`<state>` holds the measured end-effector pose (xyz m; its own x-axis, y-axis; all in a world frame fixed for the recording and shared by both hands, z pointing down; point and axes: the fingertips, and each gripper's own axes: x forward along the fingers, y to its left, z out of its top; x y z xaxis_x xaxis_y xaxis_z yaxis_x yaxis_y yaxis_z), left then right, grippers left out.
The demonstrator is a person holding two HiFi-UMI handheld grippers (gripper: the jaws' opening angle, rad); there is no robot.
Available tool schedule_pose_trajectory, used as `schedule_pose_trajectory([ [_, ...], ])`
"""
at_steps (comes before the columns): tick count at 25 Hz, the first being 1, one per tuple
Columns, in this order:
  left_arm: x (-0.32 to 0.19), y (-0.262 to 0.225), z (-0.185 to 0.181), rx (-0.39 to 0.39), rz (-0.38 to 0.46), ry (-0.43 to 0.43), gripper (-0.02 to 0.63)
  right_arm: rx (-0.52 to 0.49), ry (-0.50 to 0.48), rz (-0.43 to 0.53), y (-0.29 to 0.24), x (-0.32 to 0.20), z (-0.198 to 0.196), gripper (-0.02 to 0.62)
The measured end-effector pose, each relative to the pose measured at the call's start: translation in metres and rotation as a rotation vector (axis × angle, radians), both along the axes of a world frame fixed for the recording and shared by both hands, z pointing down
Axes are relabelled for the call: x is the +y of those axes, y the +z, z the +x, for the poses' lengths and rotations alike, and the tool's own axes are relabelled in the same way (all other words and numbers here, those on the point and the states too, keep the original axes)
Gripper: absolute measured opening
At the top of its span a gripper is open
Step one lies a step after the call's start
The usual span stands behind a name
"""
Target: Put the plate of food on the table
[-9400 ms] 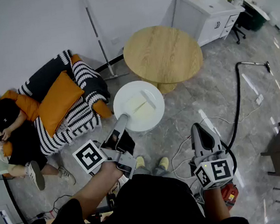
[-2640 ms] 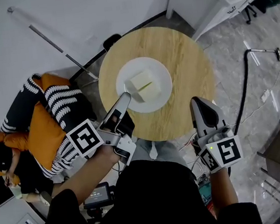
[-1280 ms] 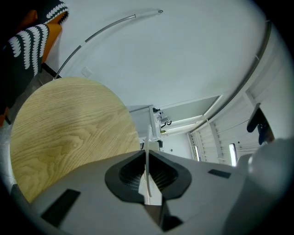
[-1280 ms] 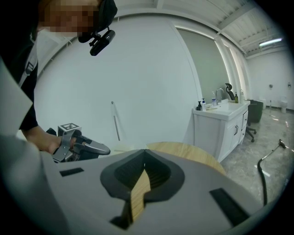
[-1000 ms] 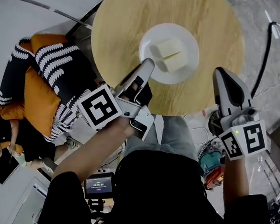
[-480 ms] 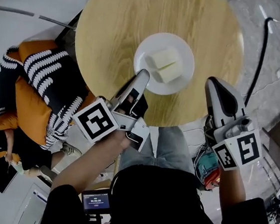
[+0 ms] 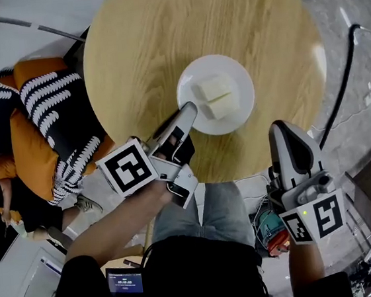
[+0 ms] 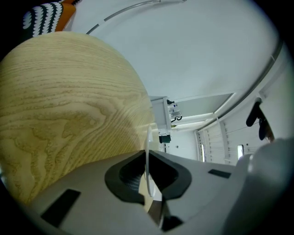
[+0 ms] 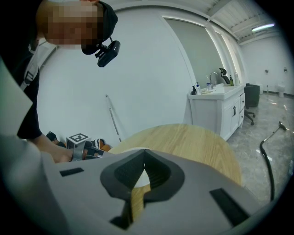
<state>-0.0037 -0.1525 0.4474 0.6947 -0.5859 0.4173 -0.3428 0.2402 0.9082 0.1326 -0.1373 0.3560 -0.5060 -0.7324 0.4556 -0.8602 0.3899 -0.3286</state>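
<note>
Head view: the left gripper (image 7: 187, 113) points to the upper right, its jaws clamped on the near rim of the white plate (image 7: 235, 115). The plate carries two pale food blocks (image 7: 211, 89) over the round wooden tabletop (image 7: 159, 34). The right gripper (image 7: 281, 128) is at lower right, with its jaws closed and empty. Only the left gripper view shows the rim edge-on between the jaws.

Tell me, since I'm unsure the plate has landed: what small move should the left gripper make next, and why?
Probably ease the left gripper slightly lower before opening. Its jaws are clamped on the rim of the plate, which lies well inside the edge of the table with the food on it, but no view shows whether its base touches the wood.
</note>
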Motion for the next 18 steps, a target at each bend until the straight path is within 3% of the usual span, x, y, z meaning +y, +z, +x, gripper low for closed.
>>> schedule_pose_trajectory([
  [18,0.006,0.015,-0.002,-0.024,-0.050,0.003,0.017,-0.024,0.014,-0.025,-0.001,0.005,-0.003,0.006],
])
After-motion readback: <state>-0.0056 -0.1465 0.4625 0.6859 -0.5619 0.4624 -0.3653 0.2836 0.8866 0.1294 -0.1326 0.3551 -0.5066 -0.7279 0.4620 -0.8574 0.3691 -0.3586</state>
